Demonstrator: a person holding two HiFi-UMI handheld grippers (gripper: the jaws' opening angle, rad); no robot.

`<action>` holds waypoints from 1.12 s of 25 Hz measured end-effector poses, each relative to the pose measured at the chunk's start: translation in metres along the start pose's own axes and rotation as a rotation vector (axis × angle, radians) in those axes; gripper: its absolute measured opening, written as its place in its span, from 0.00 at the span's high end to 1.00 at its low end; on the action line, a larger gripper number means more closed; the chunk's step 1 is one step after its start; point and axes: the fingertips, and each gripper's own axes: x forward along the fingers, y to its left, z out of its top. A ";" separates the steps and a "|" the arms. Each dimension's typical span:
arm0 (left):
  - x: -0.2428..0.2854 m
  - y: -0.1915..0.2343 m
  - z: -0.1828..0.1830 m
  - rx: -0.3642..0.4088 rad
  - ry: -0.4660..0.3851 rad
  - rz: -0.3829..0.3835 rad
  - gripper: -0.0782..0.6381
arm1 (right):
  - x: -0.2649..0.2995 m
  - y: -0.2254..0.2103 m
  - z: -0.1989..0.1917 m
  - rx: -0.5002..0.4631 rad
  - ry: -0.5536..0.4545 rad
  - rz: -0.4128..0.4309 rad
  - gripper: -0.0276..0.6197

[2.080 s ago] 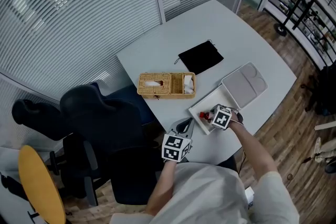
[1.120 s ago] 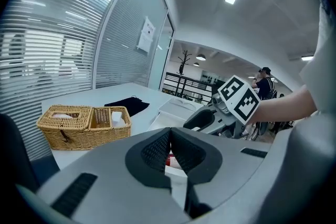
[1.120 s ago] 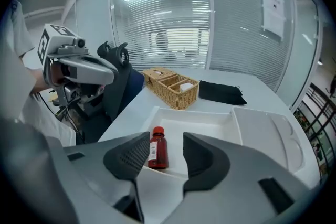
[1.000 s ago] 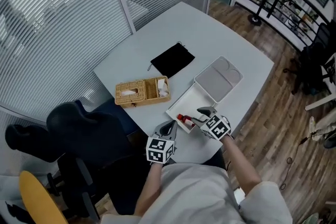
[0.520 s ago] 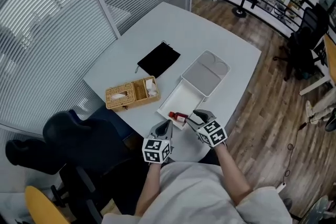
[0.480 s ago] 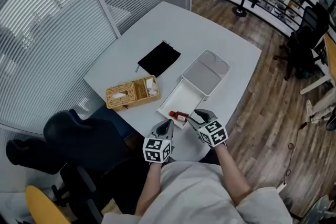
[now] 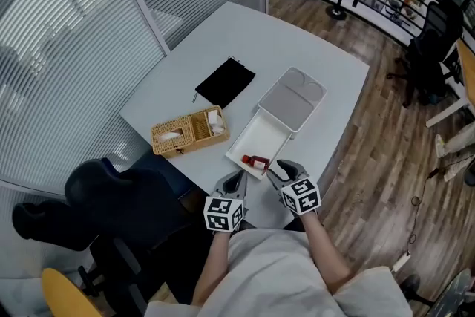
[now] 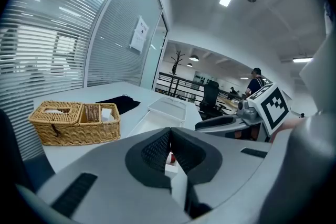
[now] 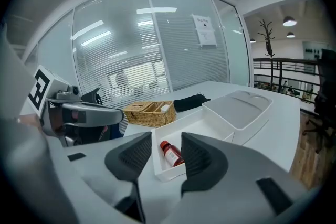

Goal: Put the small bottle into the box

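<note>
Inside the white box (image 7: 260,139), the small bottle (image 9: 172,154) lies free — right claw (image 9: 167,141) empty and closing, left claw (image 8: 169,136) clenched, nearly masking it.

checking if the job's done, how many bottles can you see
1: the small bottle lies in the white box, at its near end. The wicker basket could hide more.

Left gripper (image 7: 237,180) jaws together; right gripper (image 7: 274,171) jaws apart, closing, empty; both side by side.
</note>
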 end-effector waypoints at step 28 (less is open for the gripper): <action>-0.015 0.026 -0.009 -0.021 -0.007 0.025 0.85 | 0.013 0.016 -0.012 0.007 -0.015 -0.028 0.69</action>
